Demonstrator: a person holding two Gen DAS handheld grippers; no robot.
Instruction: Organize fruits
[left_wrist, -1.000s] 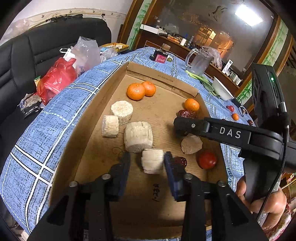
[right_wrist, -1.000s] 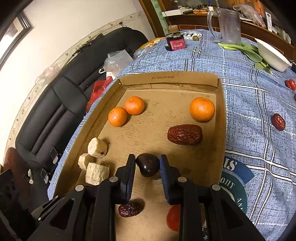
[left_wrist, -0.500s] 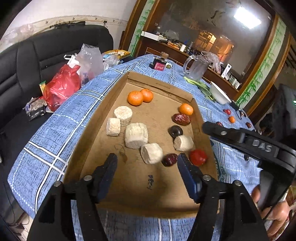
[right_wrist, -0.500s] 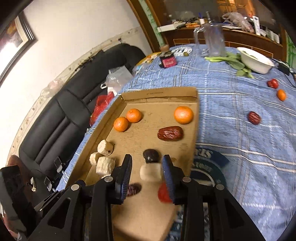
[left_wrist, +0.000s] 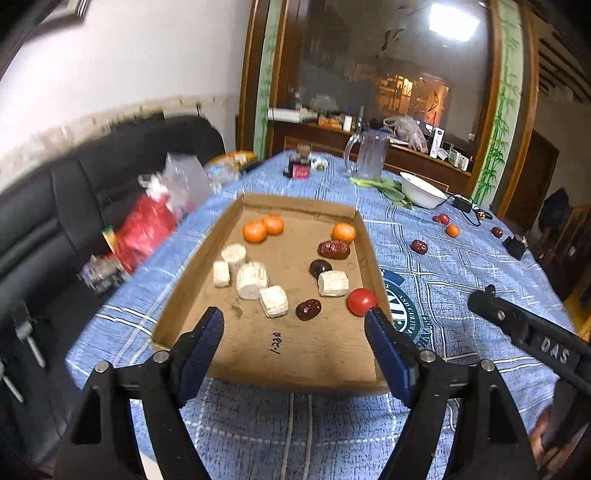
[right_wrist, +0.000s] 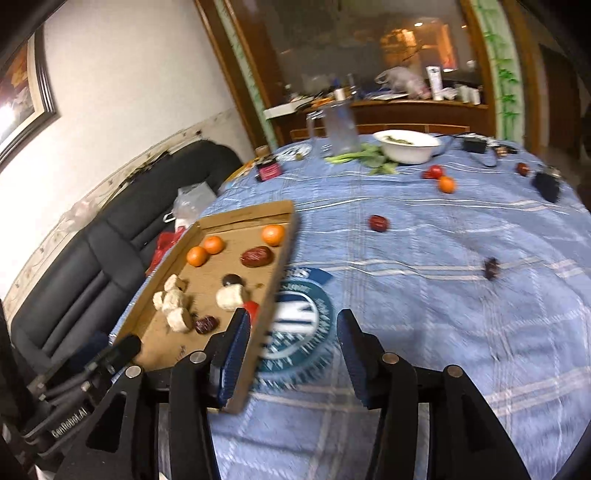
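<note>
Both grippers empty, jaws just opened: left gripper (left_wrist: 293, 321) above shallow brown cardboard tray (left_wrist: 295, 362) holding sorted oranges, dates, white chunks; right gripper (right_wrist: 288, 343) over blue checked tabletop (right_wrist: 461, 295), likely heading for stray red date (right_wrist: 379, 223).

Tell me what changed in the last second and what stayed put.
The left gripper let go of a pale chunk and pulled back, its jaws just opening, nothing between them. The right gripper released the dark plum and swung toward the tablecloth, its jaws also opening, empty. The oranges, dates and tomato stay in the cardboard tray.
</note>
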